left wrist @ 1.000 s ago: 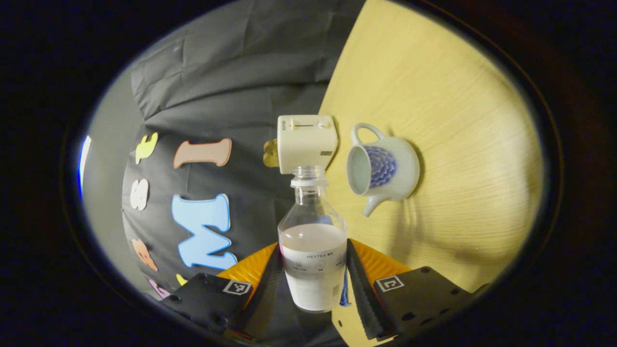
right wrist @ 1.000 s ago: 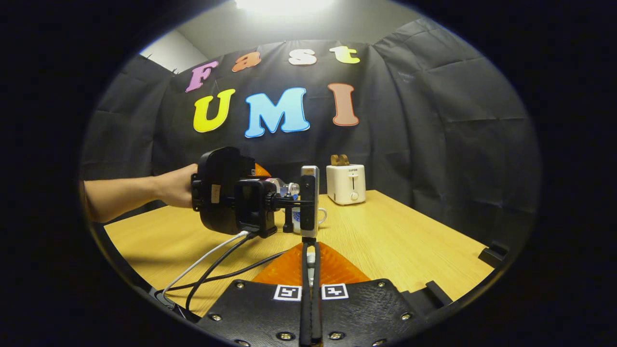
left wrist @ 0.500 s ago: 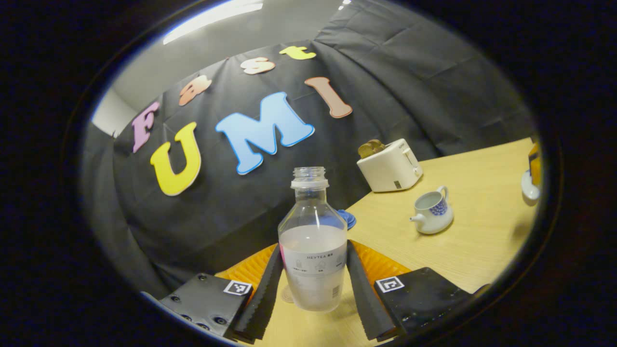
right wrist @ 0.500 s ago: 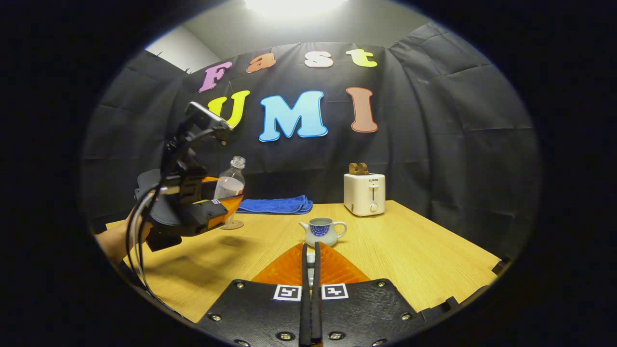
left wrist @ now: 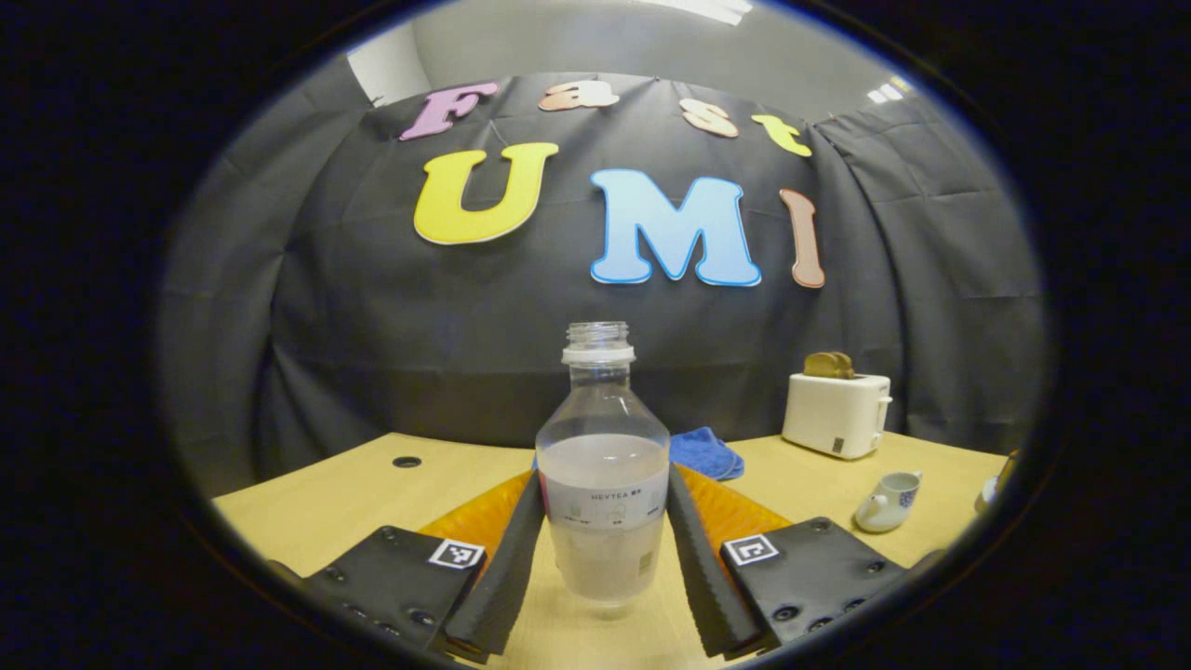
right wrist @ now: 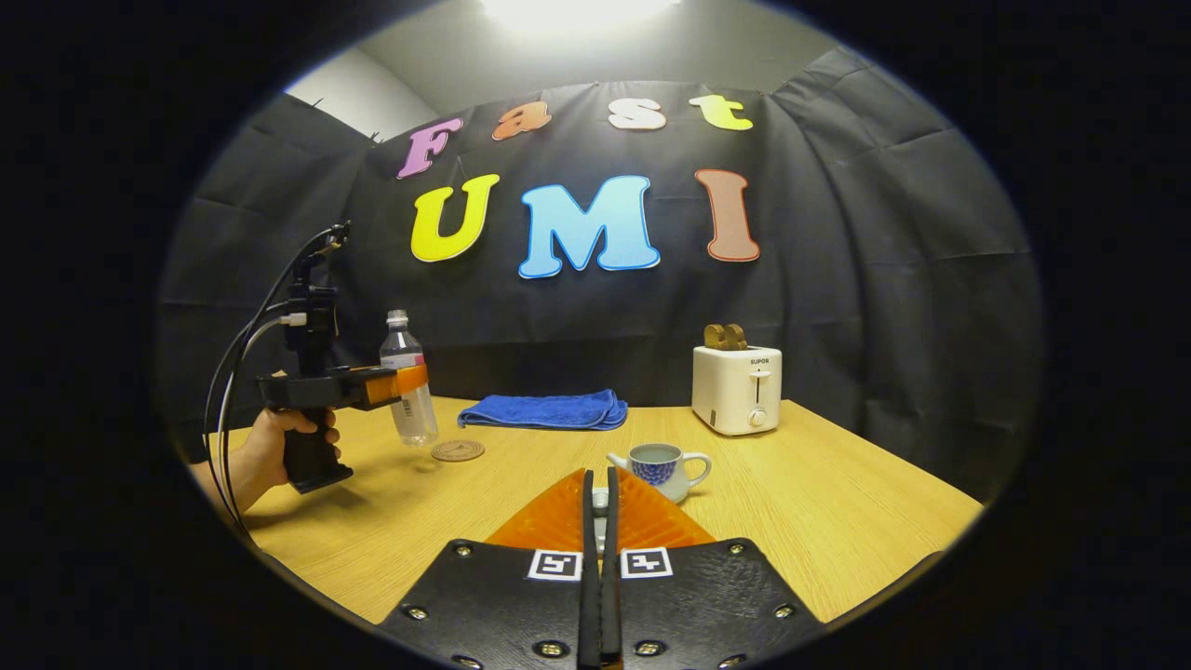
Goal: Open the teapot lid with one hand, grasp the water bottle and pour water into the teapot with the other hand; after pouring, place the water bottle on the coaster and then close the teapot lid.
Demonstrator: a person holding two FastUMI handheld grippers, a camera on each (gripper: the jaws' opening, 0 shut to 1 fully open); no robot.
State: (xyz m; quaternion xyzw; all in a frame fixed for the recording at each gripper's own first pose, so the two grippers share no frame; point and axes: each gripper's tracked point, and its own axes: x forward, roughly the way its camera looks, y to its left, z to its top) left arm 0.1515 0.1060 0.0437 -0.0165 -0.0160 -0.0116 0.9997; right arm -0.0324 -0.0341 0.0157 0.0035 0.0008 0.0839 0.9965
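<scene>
A clear water bottle (left wrist: 603, 484), uncapped and about half full, stands upright between the fingers of my left gripper (left wrist: 603, 475), which is shut on it. In the right gripper view that bottle (right wrist: 407, 381) hangs just above the table, slightly left of the round coaster (right wrist: 457, 450). The white teapot (right wrist: 662, 468) with a blue pattern sits lidless at the table's middle, and it appears small at the lower right in the left gripper view (left wrist: 889, 498). My right gripper (right wrist: 600, 479) is shut in front of the teapot, with a small pale piece of the lid pinched between its fingers.
A folded blue towel (right wrist: 547, 409) lies at the back of the wooden table (right wrist: 819, 502). A white toaster (right wrist: 738, 389) with bread in it stands at the back right. A hand (right wrist: 270, 451) holds the left gripper's handle, and cables trail from it.
The left gripper has swung the bottle from tipped over the teapot back to upright and carried it left, near the coaster. The right gripper has stayed shut and has drawn back from the teapot.
</scene>
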